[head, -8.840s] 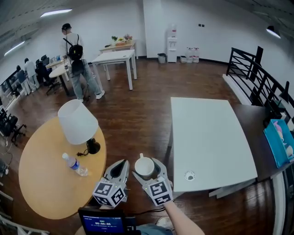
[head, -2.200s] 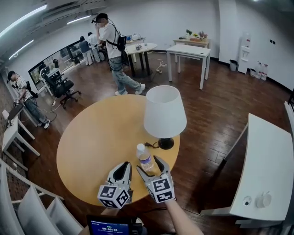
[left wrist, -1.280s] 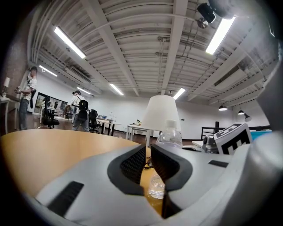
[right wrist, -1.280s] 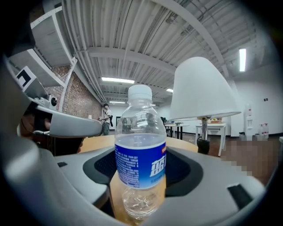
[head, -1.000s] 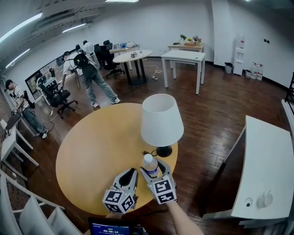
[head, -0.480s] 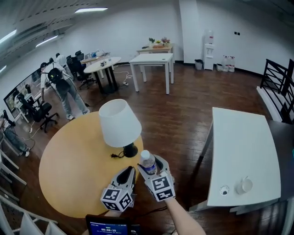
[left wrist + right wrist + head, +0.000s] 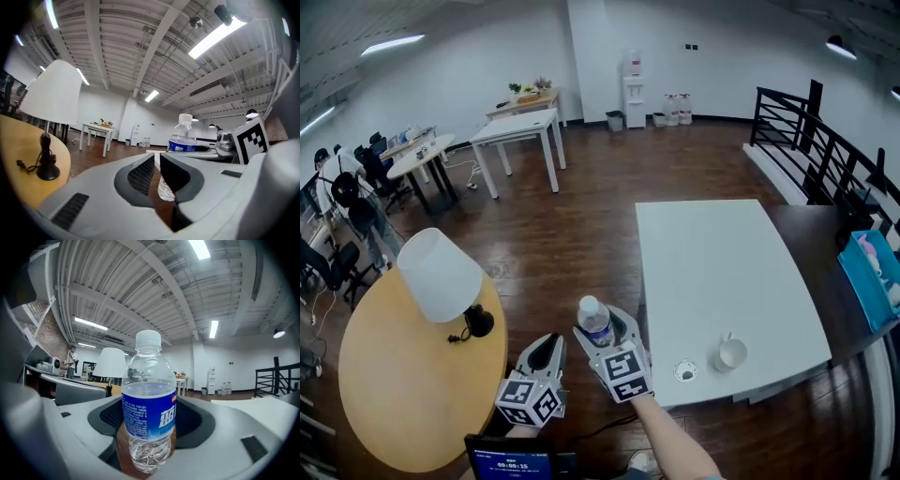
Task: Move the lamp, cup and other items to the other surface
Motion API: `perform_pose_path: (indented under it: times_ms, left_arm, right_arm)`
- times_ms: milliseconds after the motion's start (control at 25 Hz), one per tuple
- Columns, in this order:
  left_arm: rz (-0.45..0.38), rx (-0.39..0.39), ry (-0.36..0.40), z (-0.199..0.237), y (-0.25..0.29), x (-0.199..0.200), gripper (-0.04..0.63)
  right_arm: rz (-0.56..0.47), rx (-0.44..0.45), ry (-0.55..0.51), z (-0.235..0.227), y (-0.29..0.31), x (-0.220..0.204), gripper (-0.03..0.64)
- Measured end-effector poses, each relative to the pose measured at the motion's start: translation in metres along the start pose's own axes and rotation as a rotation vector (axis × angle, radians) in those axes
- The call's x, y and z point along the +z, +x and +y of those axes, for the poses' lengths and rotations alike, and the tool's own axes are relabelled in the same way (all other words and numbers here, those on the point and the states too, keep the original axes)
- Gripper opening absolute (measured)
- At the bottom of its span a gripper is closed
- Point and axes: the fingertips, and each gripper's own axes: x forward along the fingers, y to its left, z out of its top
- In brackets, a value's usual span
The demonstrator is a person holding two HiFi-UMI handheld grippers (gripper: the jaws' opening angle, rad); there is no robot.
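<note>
**Right claw carries the bottle upright, white desk just to its right**

The right claw is closed on a clear water bottle, pads pressing on its lower body, its long axis vertical and cap up. The left claw, just to the left, has its jaws drawn almost together on nothing. The white desk lies right of the bottle and runs to the far side, so the right claw is the nearer one. The cup already stands near that desk's near edge. The lamp is not yet moved and stands on the round yellow desk at left. The bottle's blue label bears white Chinese characters I cannot read surely.
</note>
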Motion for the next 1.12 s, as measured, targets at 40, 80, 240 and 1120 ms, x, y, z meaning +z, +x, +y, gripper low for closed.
perform_pose_path:
  times_ms: [40,80,240,1120]
  left_arm:
    - [0.006,-0.024,0.0,-0.014,0.011,-0.003,0.048]
    - [0.014,-0.05,0.0,-0.029,0.021,-0.007,0.048]
    - [0.038,-0.133,0.0,-0.079,0.052,-0.016,0.048]
    - [0.127,-0.475,0.001,-0.297,0.153,-0.058,0.048]
  right_arm:
    - [0.003,-0.031,0.003,-0.018,-0.011,-0.003,0.288]
    - [0.006,-0.064,0.007,-0.036,-0.023,-0.007,0.288]
    - [0.022,-0.176,0.031,-0.094,-0.065,-0.019,0.288]
    - [-0.003,-0.644,0.046,-0.296,-0.296,-0.023,0.288]
